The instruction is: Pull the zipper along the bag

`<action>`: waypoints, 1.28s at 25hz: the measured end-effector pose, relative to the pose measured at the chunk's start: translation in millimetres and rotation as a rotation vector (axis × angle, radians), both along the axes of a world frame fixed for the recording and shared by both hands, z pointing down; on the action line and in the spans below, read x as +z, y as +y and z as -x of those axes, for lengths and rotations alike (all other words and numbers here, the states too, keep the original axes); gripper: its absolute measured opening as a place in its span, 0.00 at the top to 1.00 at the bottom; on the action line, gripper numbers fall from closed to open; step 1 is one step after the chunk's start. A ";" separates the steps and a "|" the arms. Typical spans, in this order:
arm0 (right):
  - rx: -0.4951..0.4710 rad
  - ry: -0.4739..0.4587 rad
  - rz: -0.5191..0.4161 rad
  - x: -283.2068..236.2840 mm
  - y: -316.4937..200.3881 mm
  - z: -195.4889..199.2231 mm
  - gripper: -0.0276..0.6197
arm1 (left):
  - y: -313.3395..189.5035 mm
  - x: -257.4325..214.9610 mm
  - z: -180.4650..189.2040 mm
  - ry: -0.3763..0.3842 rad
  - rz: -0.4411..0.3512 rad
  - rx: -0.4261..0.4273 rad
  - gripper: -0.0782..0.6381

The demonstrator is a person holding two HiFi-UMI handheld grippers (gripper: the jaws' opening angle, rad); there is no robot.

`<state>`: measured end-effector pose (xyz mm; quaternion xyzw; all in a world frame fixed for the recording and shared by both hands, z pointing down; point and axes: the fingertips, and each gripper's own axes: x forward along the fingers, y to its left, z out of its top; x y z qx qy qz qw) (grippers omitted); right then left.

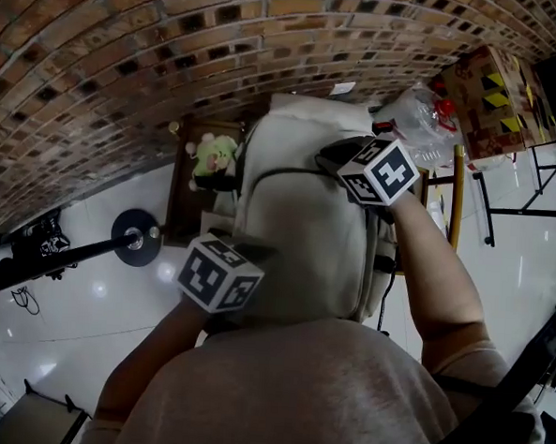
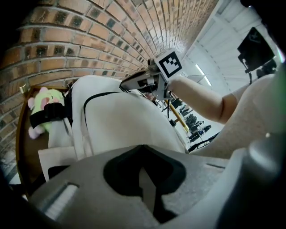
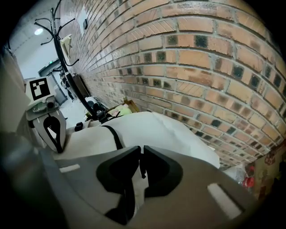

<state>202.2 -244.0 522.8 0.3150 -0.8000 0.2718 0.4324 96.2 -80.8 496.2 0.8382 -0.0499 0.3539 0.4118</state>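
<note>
A white backpack [image 1: 296,227] lies on a small wooden table [image 1: 178,210] against the brick wall. A black zipper line [image 1: 281,172] curves across its upper part. My right gripper [image 1: 331,156] rests on the bag's top right. In the right gripper view its jaws [image 3: 140,150] are nearly together, pinching the thin dark zipper pull [image 3: 141,167] over the white fabric [image 3: 147,129]. My left gripper [image 1: 252,262] is at the bag's near end. Its jaws [image 2: 142,150] are closed with a light wedge of bag fabric [image 2: 144,190] between them. The left gripper view also shows the right gripper [image 2: 129,84] on the bag [image 2: 125,120].
A green plush toy [image 1: 213,156] sits on the table left of the bag. A clear plastic bottle [image 1: 425,117], a cardboard box [image 1: 488,88] and a yellow pole [image 1: 456,199] stand to the right. A barbell [image 1: 136,238] lies on the floor at left. The brick wall [image 1: 176,51] is behind.
</note>
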 end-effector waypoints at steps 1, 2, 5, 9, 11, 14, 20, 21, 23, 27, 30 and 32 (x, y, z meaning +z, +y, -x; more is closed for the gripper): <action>-0.006 0.005 0.000 0.3 -0.7 2.2 0.91 | 0.3 0.1 2.0 0.001 0.002 -0.005 0.89; -0.008 0.004 0.001 0.2 -1.4 4.5 0.91 | 0.7 0.4 3.8 0.002 0.003 -0.008 0.89; -0.016 0.005 -0.002 -0.8 -4.9 12.4 0.91 | 1.1 2.1 9.2 0.004 0.001 -0.022 0.89; -0.030 0.001 -0.006 -2.9 -8.2 26.0 0.91 | 3.5 3.3 17.6 0.006 0.008 -0.041 0.89; -0.031 0.000 -0.005 -4.0 -10.5 32.8 0.91 | 4.4 3.4 21.5 0.004 0.011 -0.049 0.89; -0.059 0.044 -0.009 -0.4 -11.8 39.0 0.91 | 5.1 4.9 27.5 0.004 0.013 -0.060 0.89; -0.035 0.059 0.009 2.9 -14.5 43.6 0.91 | 5.8 7.5 36.8 0.013 0.015 -0.086 0.89; -0.036 0.059 0.012 3.0 -14.8 44.4 0.91 | 6.3 8.1 37.2 0.015 0.018 -0.089 0.89; -0.039 0.054 0.016 2.7 -15.4 47.5 0.91 | 6.2 9.5 38.0 0.021 0.022 -0.099 0.89; -0.029 0.006 0.032 0.5 -17.4 59.3 0.91 | 6.1 9.8 37.9 0.037 0.033 -0.110 0.89; -0.054 0.020 0.028 2.4 -20.1 69.1 0.91 | 5.2 10.8 37.5 0.044 0.030 -0.112 0.89; -0.068 0.022 0.027 3.6 -20.9 76.1 0.91 | 5.3 10.7 37.7 0.049 0.033 -0.114 0.89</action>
